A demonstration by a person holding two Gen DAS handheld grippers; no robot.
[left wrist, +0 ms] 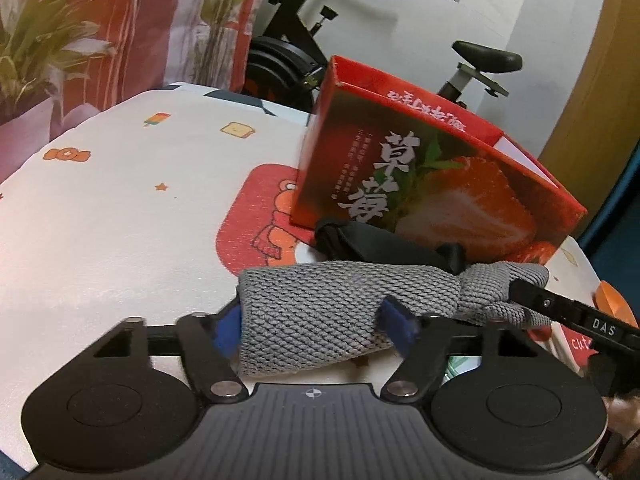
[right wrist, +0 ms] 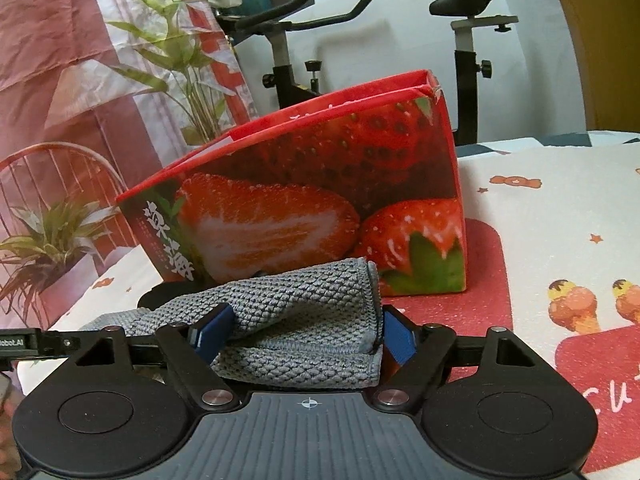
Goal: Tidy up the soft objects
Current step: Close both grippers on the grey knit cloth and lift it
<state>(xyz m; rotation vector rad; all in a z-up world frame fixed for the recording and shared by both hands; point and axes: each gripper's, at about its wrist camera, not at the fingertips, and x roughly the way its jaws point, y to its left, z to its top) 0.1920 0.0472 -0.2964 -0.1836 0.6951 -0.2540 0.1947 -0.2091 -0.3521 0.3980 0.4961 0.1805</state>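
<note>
My left claw (left wrist: 314,322) is clamped on one end of the grey knitted cloth (left wrist: 320,312); its blue pads (left wrist: 394,322) stand about half apart and press the folded fabric from both sides. Past the fingertips the cloth stretches off to the claw's right, where the black arm of my other tool (left wrist: 576,318) crosses it. My right claw (right wrist: 306,334) grips the other end of the same grey knitted cloth (right wrist: 296,308), its pads (right wrist: 398,340) at a similar half-open spread with the fabric bunched between them, one pad pushed into a fold. Just ahead of both claws, beyond the cloth, the red strawberry box (right wrist: 320,196) stands open-topped on a red mat (right wrist: 484,280). In the left view a black strap (left wrist: 360,242) lies between cloth and box, touching the box's base. Everything rests on the cartoon-printed tablecloth (left wrist: 120,208).
</note>
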